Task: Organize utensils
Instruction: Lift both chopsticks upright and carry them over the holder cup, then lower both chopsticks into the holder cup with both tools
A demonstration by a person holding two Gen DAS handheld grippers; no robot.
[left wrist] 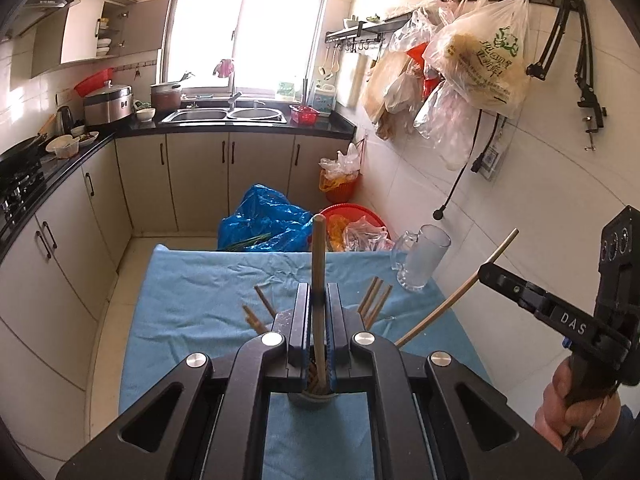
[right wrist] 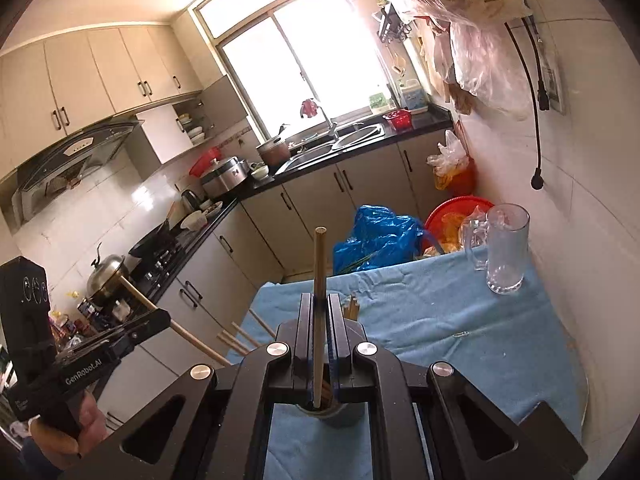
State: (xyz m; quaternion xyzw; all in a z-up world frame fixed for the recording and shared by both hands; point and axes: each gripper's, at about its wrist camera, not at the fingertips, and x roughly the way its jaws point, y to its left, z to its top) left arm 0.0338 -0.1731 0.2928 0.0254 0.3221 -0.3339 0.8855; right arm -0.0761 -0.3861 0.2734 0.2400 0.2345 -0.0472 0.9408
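– Pinching one wooden chopstick in the left claw, dead centre of the left wrist view?
– Yes. Pressed together on it from both sides, held near upright, top end poking well above the fingers.
– And lower down?
– Dropping into the mouth of a grey cup at the bottom centre, among other stick ends. Standing on the desk, under a blue cloth.
– Anything beside the claw?
– More chopsticks fanning out left and right of the fingers, bases hidden behind the black frame.
– Seen at the right edge of that view?
– Right claw, gripped by a bare hand, clamped on a second chopstick. Slanting up to the right, lower end lost behind the left gripper's body.
– Same story from the right wrist view?
– Pinched hard on that stick at centre frame, bottom end down in the cup. Left claw at the lower left there, nipping its own stick on a slant.
– Elsewhere on the desk?
– Clear glass mug upright at the far right corner, well apart from the cup. Beyond the far edge, on the floor, a blue plastic bag and a red basin just beside it.
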